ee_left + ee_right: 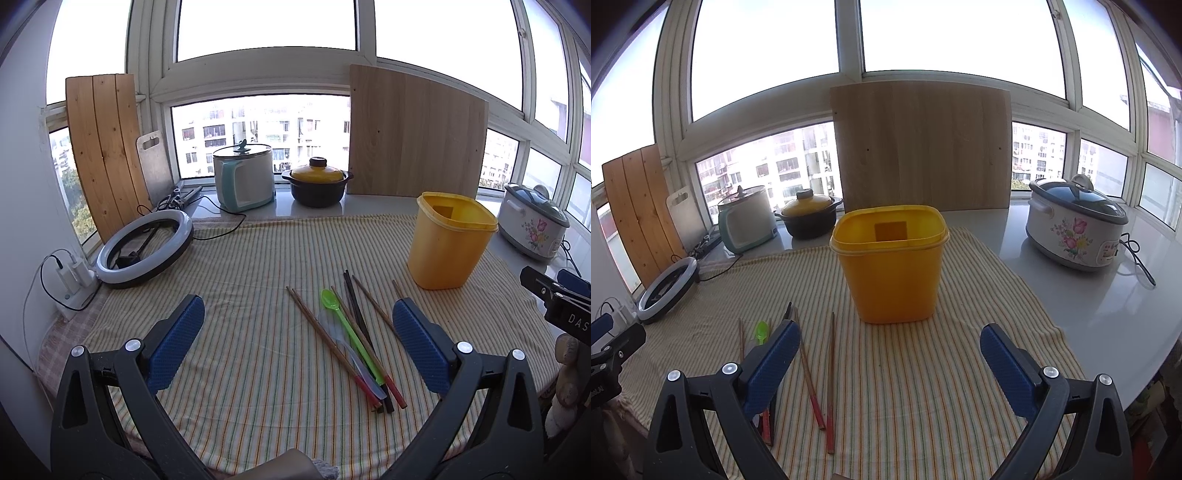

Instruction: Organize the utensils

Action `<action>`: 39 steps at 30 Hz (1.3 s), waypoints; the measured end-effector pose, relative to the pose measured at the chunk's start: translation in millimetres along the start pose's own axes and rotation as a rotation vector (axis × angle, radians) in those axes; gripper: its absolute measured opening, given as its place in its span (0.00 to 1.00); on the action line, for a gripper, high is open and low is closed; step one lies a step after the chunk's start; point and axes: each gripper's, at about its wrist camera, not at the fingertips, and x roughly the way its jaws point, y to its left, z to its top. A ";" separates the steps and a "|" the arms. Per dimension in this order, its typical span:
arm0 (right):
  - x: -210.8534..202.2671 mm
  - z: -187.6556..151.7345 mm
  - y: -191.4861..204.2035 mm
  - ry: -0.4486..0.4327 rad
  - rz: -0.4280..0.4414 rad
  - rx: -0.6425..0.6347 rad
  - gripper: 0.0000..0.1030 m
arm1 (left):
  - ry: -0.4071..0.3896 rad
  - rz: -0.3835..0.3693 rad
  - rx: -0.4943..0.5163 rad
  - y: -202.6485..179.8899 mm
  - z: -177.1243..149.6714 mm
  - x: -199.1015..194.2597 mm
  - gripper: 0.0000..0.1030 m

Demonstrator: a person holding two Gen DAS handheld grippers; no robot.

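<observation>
A loose pile of chopsticks [347,343], a green plastic spoon [341,325] and a clear spoon [334,334] lies on the striped cloth [240,295]. Behind it to the right stands an empty yellow tub [448,240]. My left gripper [297,325] hovers open over the cloth, the pile lying just inside its right finger. In the right wrist view the tub [890,262] stands straight ahead. Two red-tipped chopsticks [829,373] lie between the fingers, and the green spoon [761,332] pokes out beyond the left finger. My right gripper [886,354] is open and empty.
Along the windowsill stand a teal-and-white cooker [245,177], a dark pot with a yellow lid [317,182], two wooden boards [415,136] and a floral rice cooker [1075,229]. A ring light [144,247] and a charger [72,277] sit at the cloth's left edge.
</observation>
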 end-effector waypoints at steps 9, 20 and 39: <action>0.2 -0.2 4.4 -0.001 -0.002 -0.017 0.97 | 0.008 -0.002 -0.005 4.6 1.2 0.9 1.00; 2.9 -1.3 7.6 0.007 -0.003 -0.023 0.97 | 0.009 0.001 -0.012 11.7 -6.1 4.8 1.00; 5.4 -4.0 9.2 0.021 -0.007 -0.028 0.97 | 0.016 0.003 -0.016 16.4 -11.8 8.6 1.00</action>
